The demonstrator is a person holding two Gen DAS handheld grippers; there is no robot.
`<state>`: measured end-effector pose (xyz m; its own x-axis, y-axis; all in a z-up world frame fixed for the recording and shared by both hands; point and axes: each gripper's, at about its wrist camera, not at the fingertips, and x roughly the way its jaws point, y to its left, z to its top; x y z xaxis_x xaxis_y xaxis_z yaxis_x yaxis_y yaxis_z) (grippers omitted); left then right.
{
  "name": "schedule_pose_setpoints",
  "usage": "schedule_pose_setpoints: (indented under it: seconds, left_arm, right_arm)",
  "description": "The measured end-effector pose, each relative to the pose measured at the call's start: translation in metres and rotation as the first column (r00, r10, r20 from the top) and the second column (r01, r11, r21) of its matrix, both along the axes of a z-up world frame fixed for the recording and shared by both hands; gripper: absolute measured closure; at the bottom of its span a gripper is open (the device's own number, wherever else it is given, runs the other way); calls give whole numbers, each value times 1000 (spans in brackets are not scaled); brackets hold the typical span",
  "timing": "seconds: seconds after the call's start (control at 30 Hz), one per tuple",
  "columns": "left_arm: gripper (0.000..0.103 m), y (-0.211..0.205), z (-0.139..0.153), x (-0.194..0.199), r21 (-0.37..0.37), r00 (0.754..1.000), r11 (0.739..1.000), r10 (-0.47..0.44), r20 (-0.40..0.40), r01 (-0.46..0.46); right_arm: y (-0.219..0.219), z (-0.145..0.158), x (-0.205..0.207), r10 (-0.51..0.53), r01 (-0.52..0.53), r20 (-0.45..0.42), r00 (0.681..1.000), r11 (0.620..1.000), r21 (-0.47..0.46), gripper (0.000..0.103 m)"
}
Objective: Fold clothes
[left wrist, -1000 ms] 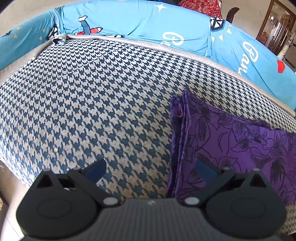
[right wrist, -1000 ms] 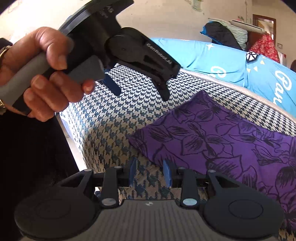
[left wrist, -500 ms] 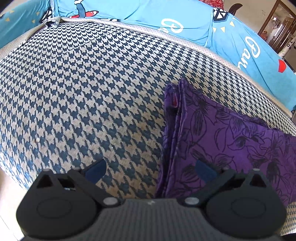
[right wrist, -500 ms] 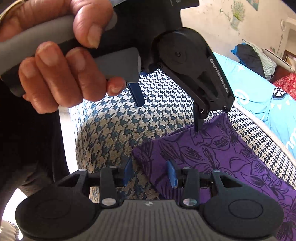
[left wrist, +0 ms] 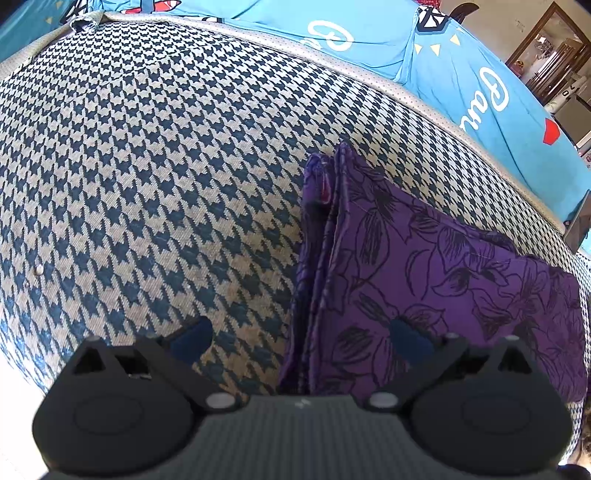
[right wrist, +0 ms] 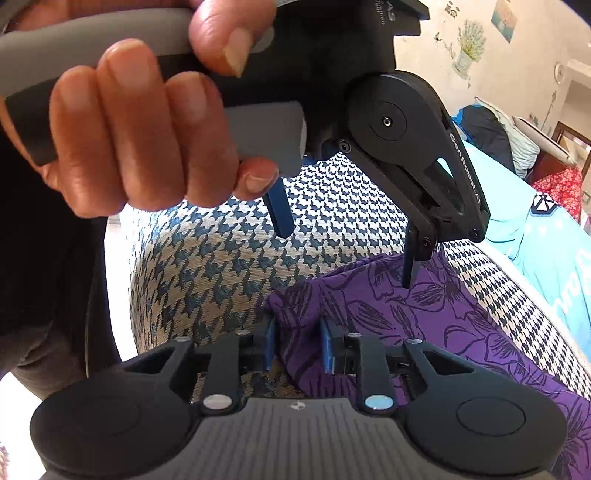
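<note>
The purple flowered cloth (left wrist: pixel 436 280) lies flat on the checked bed cover (left wrist: pixel 147 166), already doubled into several layers, its stacked edges showing as a line that runs away from the left claw (left wrist: pixel 299 338) toward the blue sheet (left wrist: pixel 369 33) at the far side. That stacked edge sits almost midway between the left claw's two blue pads, which are spread wide and hold nothing: one pad hangs over bare bed cover, the other over the cloth. The long side of the cloth stretches off to the right of this claw. In the right wrist view the near corner of the cloth (right wrist: pixel 424 325) lies between the pads of the right claw (right wrist: pixel 297 345), whose pads stand a little apart; whether they pinch the cloth or only bracket it, I cannot tell. The left claw (right wrist: pixel 343 251), held in the person's left hand (right wrist: pixel 140 122), hangs just above the same end of the cloth, so both tools crowd one short edge, with the right one nearer the corner. Such a neat stack fits either a fold half made or a finished bundle being squared up; the pictures do not settle which
</note>
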<state>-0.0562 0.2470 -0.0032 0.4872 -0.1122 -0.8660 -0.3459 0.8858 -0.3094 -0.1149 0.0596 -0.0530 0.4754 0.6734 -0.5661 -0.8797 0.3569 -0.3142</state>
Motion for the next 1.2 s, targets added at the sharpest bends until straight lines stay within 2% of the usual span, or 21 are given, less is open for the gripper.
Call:
schedule_pose_setpoints:
  seconds: [0.13,0.23,0.5,0.63,0.93,1.1,1.2]
  left_arm:
    - [0,-6,-10,8,-3,1000,1000,5,-12,-5]
    - [0,-13,-18,13,2,1000,1000,6,-18,-6]
    - [0,-39,-35,25,12,1000,1000,-15,-9,15]
    - [0,-52,-44,46,-3,1000,1000,-30,-2,30]
    - [0,-83,-59,102,-25,994,994,-102,27,103]
    - [9,-94,-74,128,-50,991,990,-135,5,135]
    - [13,-91,-78,135,-101,992,986,-128,18,129]
  right_arm:
    - [-6,6,9,-39,43,-74,996,998,42,88]
    - [-16,13,19,-82,98,-166,983,991,88,89]
    - [-47,31,50,-173,263,-381,908,944,199,90]
    - [-53,36,54,-195,297,-391,899,929,219,90]
    - [-57,38,52,-190,292,-386,903,930,225,90]
    - [-59,38,51,-194,293,-381,904,930,223,90]
    - [-59,37,51,-197,293,-375,906,931,218,90]
